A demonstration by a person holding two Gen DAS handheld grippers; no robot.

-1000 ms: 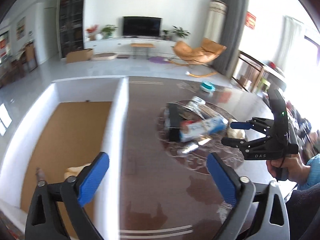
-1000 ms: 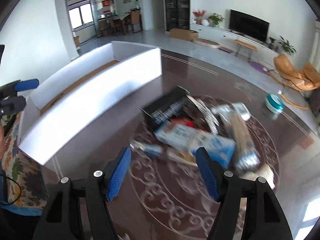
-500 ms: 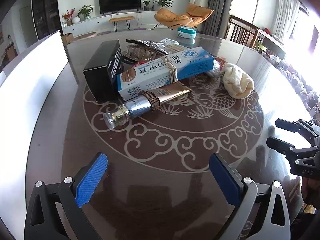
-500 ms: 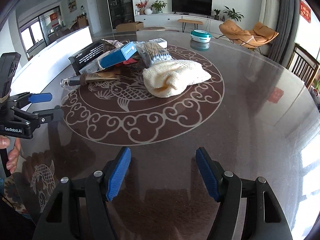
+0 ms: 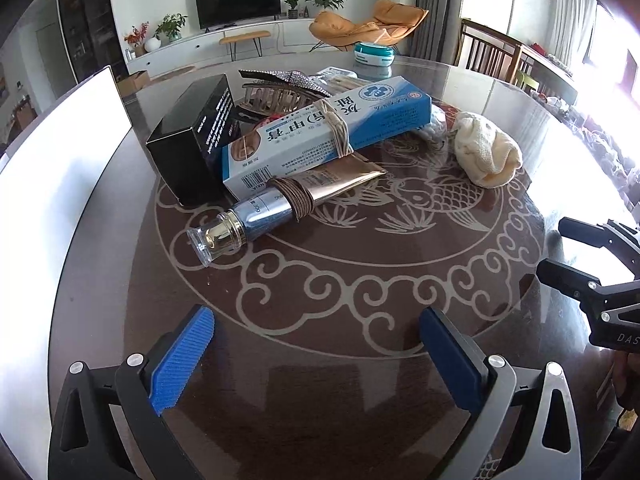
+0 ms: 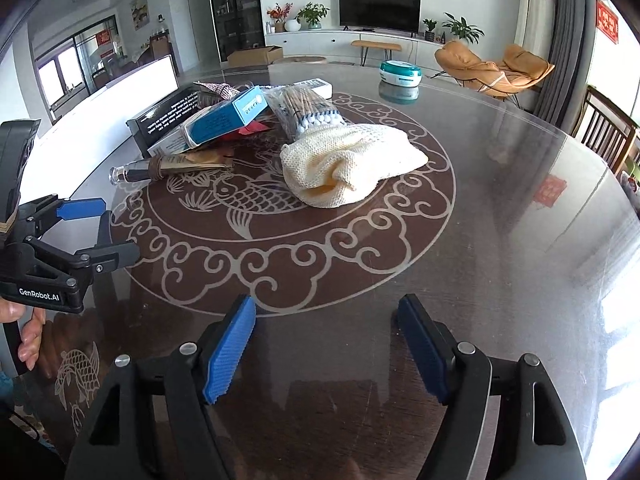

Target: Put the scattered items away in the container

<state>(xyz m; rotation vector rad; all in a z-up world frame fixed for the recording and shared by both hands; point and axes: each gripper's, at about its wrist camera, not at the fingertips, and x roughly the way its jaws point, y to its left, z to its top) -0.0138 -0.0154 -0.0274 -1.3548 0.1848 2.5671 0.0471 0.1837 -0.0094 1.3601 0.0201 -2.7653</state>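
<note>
Reaching step, nothing picked yet: left gripper (image 5: 316, 344) and right gripper (image 6: 326, 346), just widened, hang spread and empty over the desk (image 6: 500, 240). The pile, tube (image 5: 280, 208) nearest, lies farther in; white container (image 5: 60, 168) at left. Next: close on one item.

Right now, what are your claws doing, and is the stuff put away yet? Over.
Left claw and right claw open, empty, right just widened. Tube, blue box, cream cloth still piled on table. White container left of pile. Path clear.
</note>
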